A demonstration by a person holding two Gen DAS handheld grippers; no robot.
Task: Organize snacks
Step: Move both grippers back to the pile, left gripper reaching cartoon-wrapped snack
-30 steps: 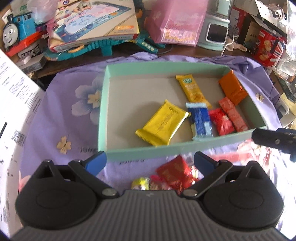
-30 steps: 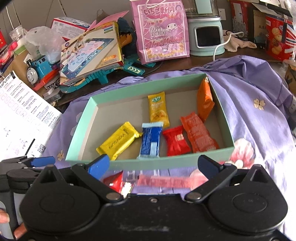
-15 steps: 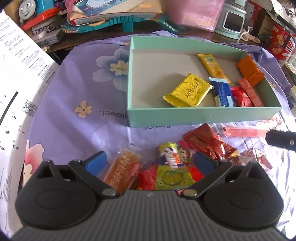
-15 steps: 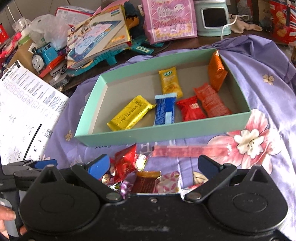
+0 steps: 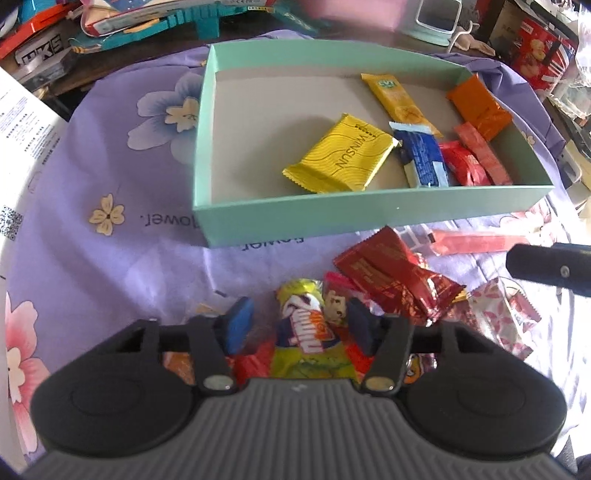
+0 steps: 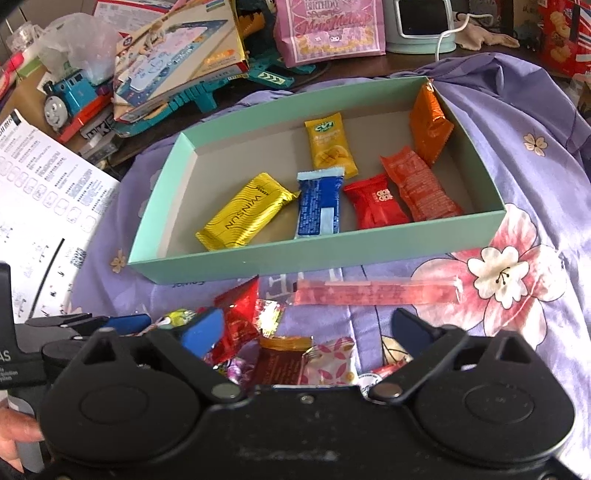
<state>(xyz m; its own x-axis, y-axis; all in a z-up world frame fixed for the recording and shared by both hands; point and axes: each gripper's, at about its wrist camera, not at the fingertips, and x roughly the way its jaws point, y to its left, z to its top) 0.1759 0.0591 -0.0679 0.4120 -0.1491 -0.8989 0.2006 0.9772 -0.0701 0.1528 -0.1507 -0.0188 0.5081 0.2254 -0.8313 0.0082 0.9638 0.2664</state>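
Observation:
A mint-green box (image 5: 369, 216) (image 6: 295, 263) on a purple flowered cloth holds a yellow Winsun bar (image 5: 341, 155), a blue bar (image 5: 423, 158), a yellow mango bar (image 6: 330, 144) and red and orange packets. A loose pile of snacks lies in front of it. My left gripper (image 5: 300, 323) hangs low over the pile. Its jaws are closing around a yellow-green cartoon packet (image 5: 304, 332), with a small gap still showing at the left pad. My right gripper (image 6: 306, 330) is open, its jaws narrowing slightly, above a brown packet (image 6: 282, 360) and a pink floral packet (image 6: 328, 363).
A dark red packet (image 5: 395, 277) and a long pink stick (image 6: 376, 291) lie between the pile and the box. Printed paper (image 6: 40, 199) lies at the left. Toys, a game box and a pink gift bag (image 6: 328, 29) crowd the back. A hand (image 6: 14, 435) shows at the lower left.
Both grippers have sunk toward the snack pile, which now fills the lower frames. The left jaws have narrowed from wide open around the yellow-green packet. The right jaws have narrowed slightly.

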